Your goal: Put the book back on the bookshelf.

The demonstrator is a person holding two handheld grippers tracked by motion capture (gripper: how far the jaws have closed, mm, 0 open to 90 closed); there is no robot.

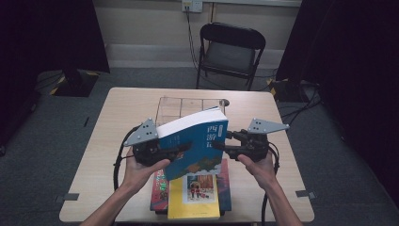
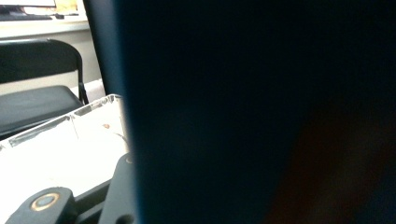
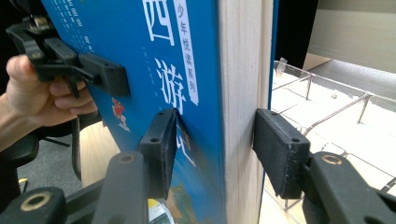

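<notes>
Thick blue book (image 1: 195, 143) with white characters, upright and tilted, held off table above book stack.

Held book (image 1: 195, 143): bright blue cover, white characters, white vertical strip, small red and yellow-green figures low on the cover; page block cream-white. Grippers: left gripper (image 1: 181, 148) and right gripper (image 1: 221, 147) black, each topped by a grey plate. Stack on table (image 1: 94, 141): yellow book (image 1: 194, 200) with a red-and-white picture panel, over a red-edged book (image 1: 159, 190). Table pale wood grain. Rack (image 1: 188, 104) clear. Chair (image 1: 230, 49) black.
</notes>
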